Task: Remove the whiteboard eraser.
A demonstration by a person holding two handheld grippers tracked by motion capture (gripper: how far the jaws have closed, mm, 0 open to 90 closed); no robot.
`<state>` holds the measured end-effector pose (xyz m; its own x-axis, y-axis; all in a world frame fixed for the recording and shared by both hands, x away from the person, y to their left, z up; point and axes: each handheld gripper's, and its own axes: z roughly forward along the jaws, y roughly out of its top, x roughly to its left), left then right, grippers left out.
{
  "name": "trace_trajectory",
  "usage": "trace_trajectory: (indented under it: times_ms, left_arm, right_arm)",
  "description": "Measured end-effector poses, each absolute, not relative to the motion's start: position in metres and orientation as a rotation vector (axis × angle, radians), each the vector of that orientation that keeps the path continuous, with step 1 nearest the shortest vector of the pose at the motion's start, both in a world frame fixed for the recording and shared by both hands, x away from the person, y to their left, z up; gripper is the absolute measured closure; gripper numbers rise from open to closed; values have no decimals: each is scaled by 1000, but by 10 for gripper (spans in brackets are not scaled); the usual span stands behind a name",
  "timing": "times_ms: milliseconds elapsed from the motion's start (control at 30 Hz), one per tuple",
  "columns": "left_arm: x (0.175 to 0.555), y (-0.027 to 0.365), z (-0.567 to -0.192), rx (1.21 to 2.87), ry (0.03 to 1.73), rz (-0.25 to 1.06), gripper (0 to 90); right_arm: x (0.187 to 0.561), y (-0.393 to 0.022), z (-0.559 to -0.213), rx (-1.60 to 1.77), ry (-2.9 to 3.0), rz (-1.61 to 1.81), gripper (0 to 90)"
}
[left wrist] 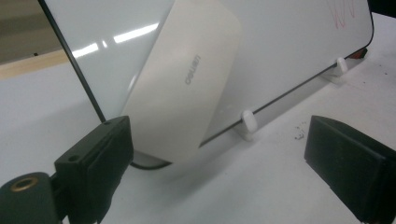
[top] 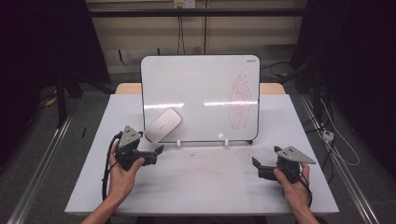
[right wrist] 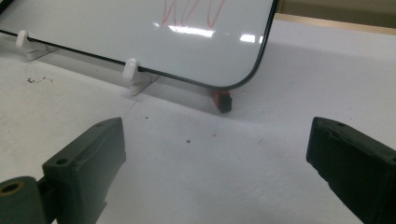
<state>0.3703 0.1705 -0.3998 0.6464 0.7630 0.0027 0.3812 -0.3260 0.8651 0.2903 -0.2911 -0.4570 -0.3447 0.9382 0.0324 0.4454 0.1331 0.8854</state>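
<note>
From above, the left claw (top: 159, 150) gapes empty just below the eraser (top: 162, 124) stuck low-left on the propped whiteboard (top: 201, 84) for wiping its red scribble (top: 239, 98); its own view shows the eraser (left wrist: 184, 84) between spread jaws; the right claw (right wrist: 215, 154), open and empty, waits off the whiteboard's lower corner.

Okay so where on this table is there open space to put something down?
The widest bare patch lies between the left gripper and the right gripper, in front of the whiteboard. The table's near edge between the forearms is bare too. It is crowded at the board's lower left corner, where the white eraser rests against the board.
</note>
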Motion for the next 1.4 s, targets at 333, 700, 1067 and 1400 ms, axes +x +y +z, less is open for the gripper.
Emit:
trace_trajectory:
  times_ms: [333, 700, 1067, 1400]
  left_arm:
    - [390, 151, -384, 1958, 849, 622, 94]
    - [410, 128, -381, 2063, 721, 683, 43]
    - [416, 118, -390, 2139, 669, 834, 130]
    - [414, 123, -401, 2193, 664, 838, 171]
  right_arm:
    - [291, -290, -456, 1321, 1864, 1163, 46]
    - [292, -289, -457, 1316, 1876, 1165, 47]
    - [293, -286, -456, 1302, 1886, 1162, 47]
    - [291, -285, -456, 1295, 1885, 1159, 48]
